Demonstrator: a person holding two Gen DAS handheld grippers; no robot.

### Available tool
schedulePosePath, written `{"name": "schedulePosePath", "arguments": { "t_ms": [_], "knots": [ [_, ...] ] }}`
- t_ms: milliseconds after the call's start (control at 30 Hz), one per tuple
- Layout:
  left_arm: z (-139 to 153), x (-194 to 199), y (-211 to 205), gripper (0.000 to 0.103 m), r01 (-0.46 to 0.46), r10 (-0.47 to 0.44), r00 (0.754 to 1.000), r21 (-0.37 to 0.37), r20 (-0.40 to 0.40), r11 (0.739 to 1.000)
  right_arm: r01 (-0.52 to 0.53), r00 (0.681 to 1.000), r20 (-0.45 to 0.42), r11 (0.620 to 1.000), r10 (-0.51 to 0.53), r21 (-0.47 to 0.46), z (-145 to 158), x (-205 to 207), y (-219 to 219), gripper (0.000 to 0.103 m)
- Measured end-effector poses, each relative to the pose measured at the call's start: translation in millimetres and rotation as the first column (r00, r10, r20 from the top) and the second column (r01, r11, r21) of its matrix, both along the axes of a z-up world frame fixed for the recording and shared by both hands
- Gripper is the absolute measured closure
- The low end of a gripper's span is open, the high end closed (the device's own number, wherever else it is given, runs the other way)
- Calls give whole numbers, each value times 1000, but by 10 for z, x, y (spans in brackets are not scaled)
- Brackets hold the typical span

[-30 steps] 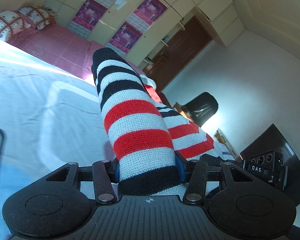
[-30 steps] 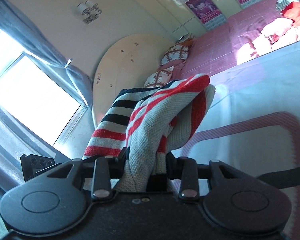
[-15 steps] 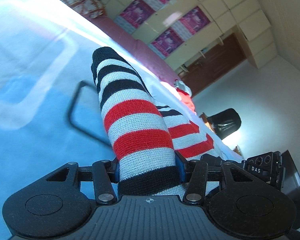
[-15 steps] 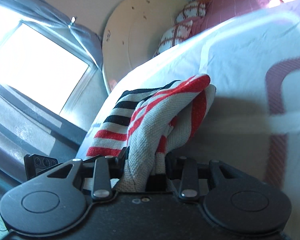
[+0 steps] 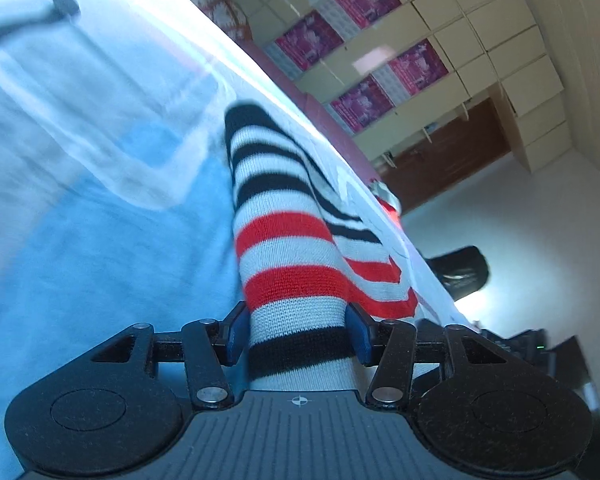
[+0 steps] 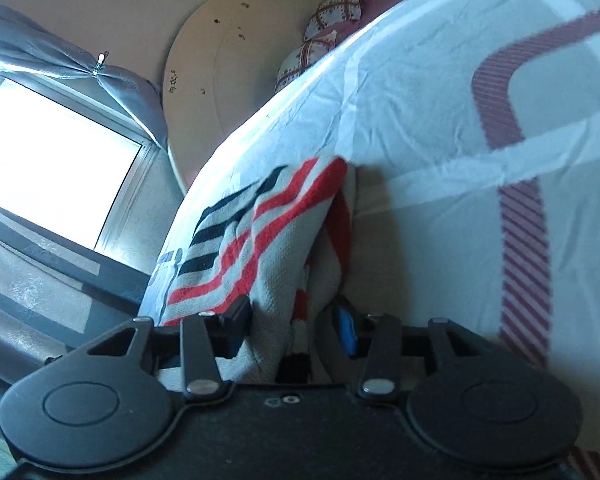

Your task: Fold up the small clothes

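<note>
Now both the left hand-held gripper [image 5: 296, 336] and right hand-held gripper [image 6: 290, 320], clamped on the striped garment [image 5: 284, 240], have tipped down toward the bed sheet [image 6: 420, 120], probably laying it flat for folding.

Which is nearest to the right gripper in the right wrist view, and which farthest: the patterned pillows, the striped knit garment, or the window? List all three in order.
1. Striped knit garment: clamped between the right gripper fingers.
2. Patterned pillows: up the bed, centre top.
3. Window: on the far wall, left side.
</note>
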State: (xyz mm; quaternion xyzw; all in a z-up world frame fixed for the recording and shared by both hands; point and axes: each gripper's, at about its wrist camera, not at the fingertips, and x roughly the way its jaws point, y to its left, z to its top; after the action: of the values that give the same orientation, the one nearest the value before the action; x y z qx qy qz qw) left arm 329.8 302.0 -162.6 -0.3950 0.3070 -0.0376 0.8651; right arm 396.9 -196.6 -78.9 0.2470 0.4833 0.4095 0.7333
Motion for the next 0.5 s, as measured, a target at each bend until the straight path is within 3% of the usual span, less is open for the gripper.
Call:
{"name": "schedulePosePath", "arguments": {
  "t_ms": [100,233,367,433,467,500],
  "knots": [
    [351,-243,-71,52,-42,35,997,106,65,993,-25,986,168,1000,26,-11,454,-189,-136,75],
    [538,-77,-415,52,29,-51,994,213,95,977,-139,942,300,989,148,-51,762,-457,120,77],
    [456,66,-815,52,92,-115,992,336,48,937,-185,911,334,964,241,-190,648,-657,383,84],
    [362,20,-900,53,92,-109,994,379,24,921,-140,906,342,939,249,-315,466,-713,371,99],
    [340,-26,-918,53,87,-109,993,380,37,921,-118,907,346,935,238,-334,385,-715,332,103],
    [331,-47,-937,53,82,-110,993,398,48,914,-106,923,328,951,203,-289,333,-687,268,103]
  ]
}}
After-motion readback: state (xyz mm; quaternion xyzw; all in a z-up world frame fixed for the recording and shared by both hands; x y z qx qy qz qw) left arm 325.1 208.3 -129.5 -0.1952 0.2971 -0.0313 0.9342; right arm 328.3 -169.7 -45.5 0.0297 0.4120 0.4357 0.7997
